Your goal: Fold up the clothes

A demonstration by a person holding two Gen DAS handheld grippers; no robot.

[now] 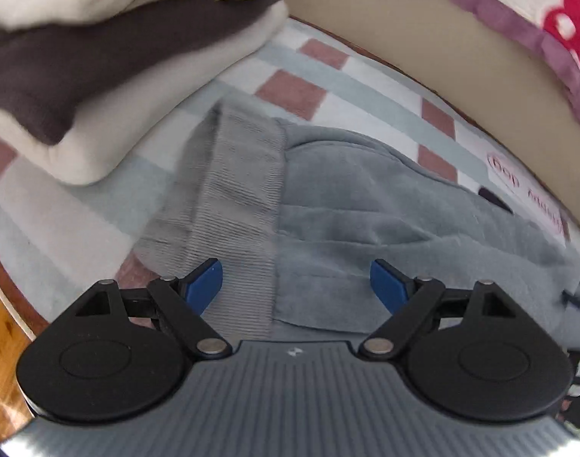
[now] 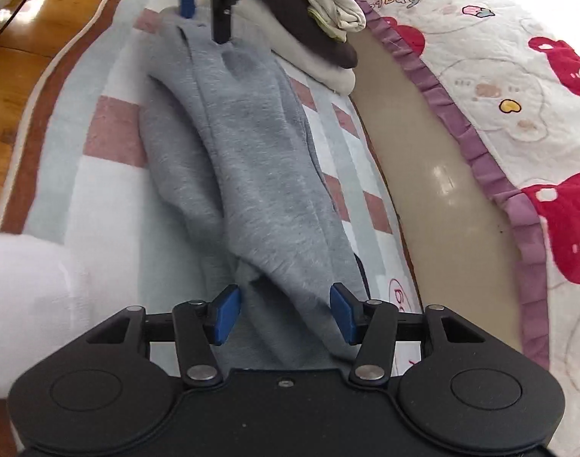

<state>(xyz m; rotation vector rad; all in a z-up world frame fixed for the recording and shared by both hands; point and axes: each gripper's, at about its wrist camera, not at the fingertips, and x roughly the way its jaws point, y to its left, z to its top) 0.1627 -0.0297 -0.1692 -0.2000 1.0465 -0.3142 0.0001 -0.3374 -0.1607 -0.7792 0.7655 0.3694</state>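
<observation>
Two grippers, both spread wide, nothing clamped.

We have the grey sweatpants (image 2: 248, 160) stretched long on the checked rug (image 2: 111, 198), running beside the bed (image 2: 499, 87); the ribbed end (image 1: 232, 198) lies on the side away from the bed's near corner, close to the folded stack (image 1: 99, 87). Our left gripper (image 1: 295, 285) straddles the ribbed end with pads either side of cloth, right gripper (image 2: 286, 312) straddles the opposite end, where the fabric is bunched and twisted. Risks, as we judge them: closing on the twist pinches one layer only, so any fold goes crooked; uneven lift drags fleece on rug pile; left swing may clip the stack.
</observation>
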